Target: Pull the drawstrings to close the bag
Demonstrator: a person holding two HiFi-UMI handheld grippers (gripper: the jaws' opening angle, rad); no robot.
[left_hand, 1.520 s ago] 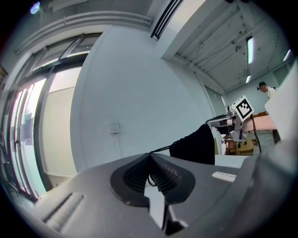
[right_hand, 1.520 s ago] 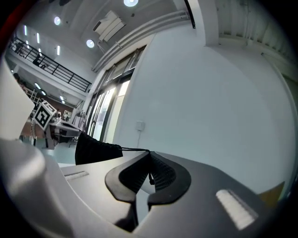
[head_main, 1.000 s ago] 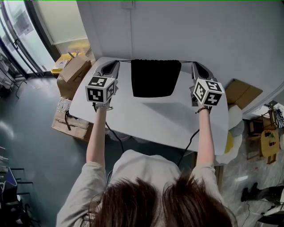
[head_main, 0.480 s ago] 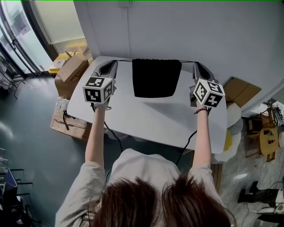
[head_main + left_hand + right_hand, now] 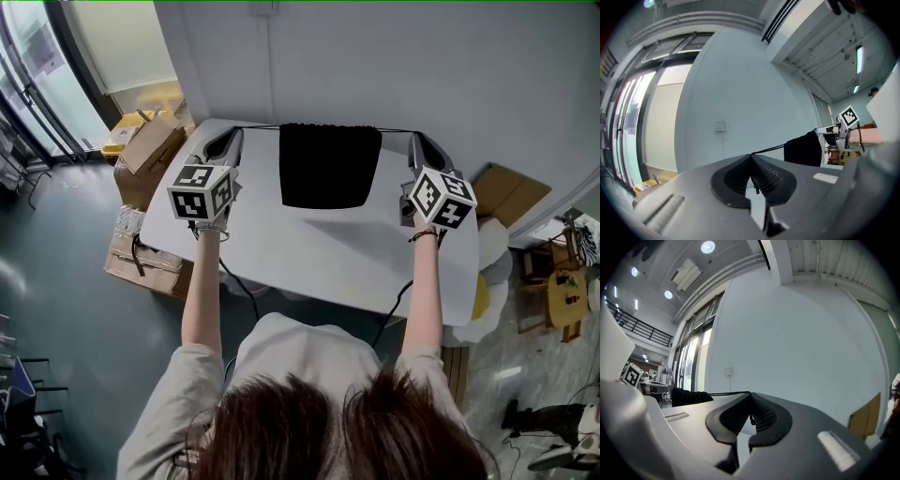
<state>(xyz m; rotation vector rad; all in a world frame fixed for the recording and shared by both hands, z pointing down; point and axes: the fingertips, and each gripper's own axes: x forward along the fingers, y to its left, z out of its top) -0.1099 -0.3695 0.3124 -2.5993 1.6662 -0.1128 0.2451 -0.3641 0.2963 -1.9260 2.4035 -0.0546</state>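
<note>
A black drawstring bag (image 5: 329,165) lies flat at the far middle of the white table (image 5: 319,253), its gathered mouth along the far edge. A thin black drawstring (image 5: 258,127) runs left from the mouth to my left gripper (image 5: 235,131), which is shut on it. Another drawstring (image 5: 396,130) runs right to my right gripper (image 5: 413,137), also shut on it. In the left gripper view the cord (image 5: 768,149) leads taut from the closed tips (image 5: 751,155) to the bag (image 5: 803,148). In the right gripper view the cord (image 5: 726,393) leads from the tips (image 5: 750,393) to the bag (image 5: 689,396).
A pale wall (image 5: 394,66) stands right behind the table's far edge. Cardboard boxes (image 5: 145,150) are stacked on the floor at the table's left, another box (image 5: 506,192) at its right. Cables hang under the near table edge.
The left gripper has shifted slightly outward to the left and rolled a little. The bag's mouth looks a bit narrower. The right gripper has barely moved.
</note>
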